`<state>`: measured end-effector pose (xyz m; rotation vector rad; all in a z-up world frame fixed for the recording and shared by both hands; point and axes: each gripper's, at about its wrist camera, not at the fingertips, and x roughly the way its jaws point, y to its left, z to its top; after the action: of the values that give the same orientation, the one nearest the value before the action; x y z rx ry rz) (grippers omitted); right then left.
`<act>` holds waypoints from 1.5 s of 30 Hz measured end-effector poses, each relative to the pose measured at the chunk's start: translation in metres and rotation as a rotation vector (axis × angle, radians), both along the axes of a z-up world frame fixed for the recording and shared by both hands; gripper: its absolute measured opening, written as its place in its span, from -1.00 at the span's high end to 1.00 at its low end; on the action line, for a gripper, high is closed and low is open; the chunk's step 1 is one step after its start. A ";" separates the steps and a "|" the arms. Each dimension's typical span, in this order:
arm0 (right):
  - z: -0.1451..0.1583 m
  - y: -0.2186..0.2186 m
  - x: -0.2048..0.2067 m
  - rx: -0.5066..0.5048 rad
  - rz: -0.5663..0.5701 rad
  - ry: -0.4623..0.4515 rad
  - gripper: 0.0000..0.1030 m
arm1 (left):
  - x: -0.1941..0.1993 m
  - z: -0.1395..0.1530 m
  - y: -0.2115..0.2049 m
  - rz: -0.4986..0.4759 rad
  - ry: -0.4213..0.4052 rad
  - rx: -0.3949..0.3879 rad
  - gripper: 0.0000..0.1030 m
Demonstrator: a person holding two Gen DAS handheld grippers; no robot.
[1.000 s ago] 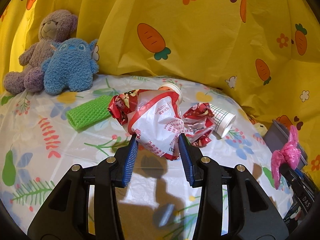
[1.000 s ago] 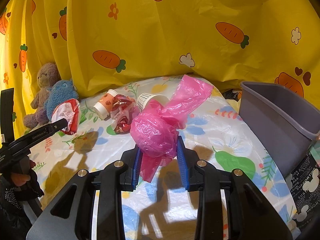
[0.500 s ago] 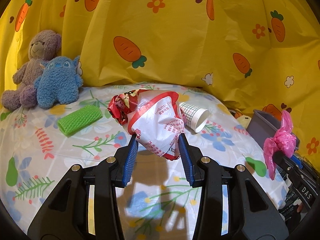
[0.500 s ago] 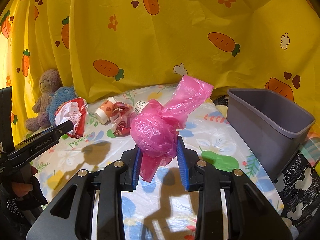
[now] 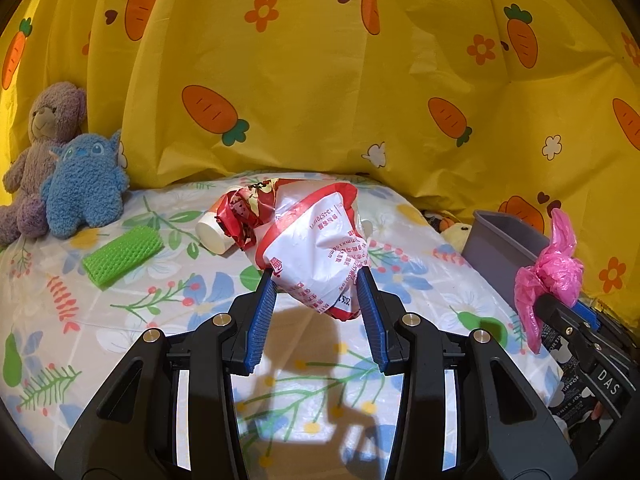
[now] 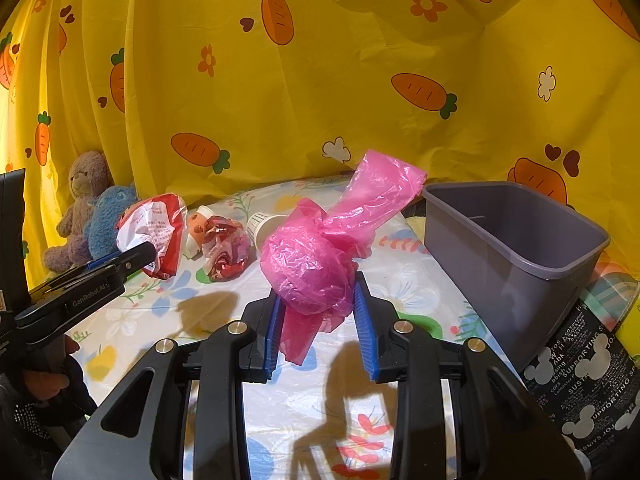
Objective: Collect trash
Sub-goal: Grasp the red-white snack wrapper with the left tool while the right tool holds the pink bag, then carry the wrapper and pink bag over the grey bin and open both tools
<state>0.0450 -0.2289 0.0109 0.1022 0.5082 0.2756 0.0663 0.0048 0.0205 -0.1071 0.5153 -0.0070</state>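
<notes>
- right gripper point(image 6: 316, 320) is pinching the pink bag point(image 6: 320, 256), and the bin point(image 6: 516, 240) sits just to its right, so it's nearer
- left gripper point(image 5: 318, 312) clamps the white wrapper point(image 5: 316, 248), bin point(image 5: 500, 248) further off right

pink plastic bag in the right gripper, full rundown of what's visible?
The pink plastic bag is thin, translucent, crinkled film, wadded into a rough ball with a knot-like twist. A loose open end flares up and to the right, and a short tail hangs below. The right gripper holds the ball, its blue-padded jaws pressing it from both sides, lifted off the floral tablecloth. The grey bin is to its right, apart.
</notes>
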 end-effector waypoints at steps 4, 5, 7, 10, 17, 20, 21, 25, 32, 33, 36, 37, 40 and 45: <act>0.000 -0.008 0.003 0.003 -0.013 -0.002 0.35 | 0.006 0.000 -0.011 -0.021 0.004 0.002 0.21; 0.000 -0.011 0.003 0.006 -0.017 -0.002 0.35 | 0.008 -0.001 -0.014 -0.026 0.005 0.003 0.21; -0.001 -0.015 0.005 0.007 -0.024 -0.003 0.35 | 0.011 -0.001 -0.020 -0.039 0.005 0.006 0.21; 0.000 -0.020 0.006 0.007 -0.032 -0.006 0.35 | 0.017 0.001 -0.030 -0.062 0.003 0.005 0.21; 0.004 -0.042 0.016 0.013 -0.076 -0.022 0.35 | 0.034 0.011 -0.062 -0.155 -0.009 -0.001 0.21; 0.008 -0.055 0.023 0.005 -0.108 -0.035 0.35 | 0.043 0.017 -0.081 -0.207 -0.024 0.001 0.21; 0.009 -0.060 0.025 0.004 -0.122 -0.041 0.35 | 0.047 0.020 -0.088 -0.228 -0.029 0.003 0.21; 0.016 -0.085 0.035 0.003 -0.192 -0.060 0.35 | 0.063 0.030 -0.120 -0.316 -0.045 0.005 0.21; 0.017 -0.123 0.058 -0.023 -0.319 -0.068 0.35 | 0.100 0.033 -0.180 -0.476 -0.027 -0.020 0.21; 0.015 -0.127 0.060 -0.027 -0.331 -0.064 0.35 | 0.105 0.032 -0.188 -0.497 -0.022 -0.026 0.21; 0.008 -0.137 0.067 -0.031 -0.366 -0.046 0.35 | 0.120 0.027 -0.205 -0.531 -0.003 -0.047 0.21; 0.005 -0.140 0.070 -0.032 -0.377 -0.038 0.35 | 0.125 0.025 -0.209 -0.541 0.007 -0.058 0.21; -0.001 -0.148 0.075 -0.038 -0.398 -0.024 0.35 | 0.136 0.020 -0.222 -0.561 0.030 -0.073 0.21; -0.008 -0.158 0.082 -0.033 -0.430 0.003 0.35 | 0.145 0.015 -0.237 -0.596 0.048 -0.080 0.21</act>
<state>0.1270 -0.3871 0.0026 0.1763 0.4809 -0.1529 0.2112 -0.2322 0.0354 -0.0287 0.5798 -0.6092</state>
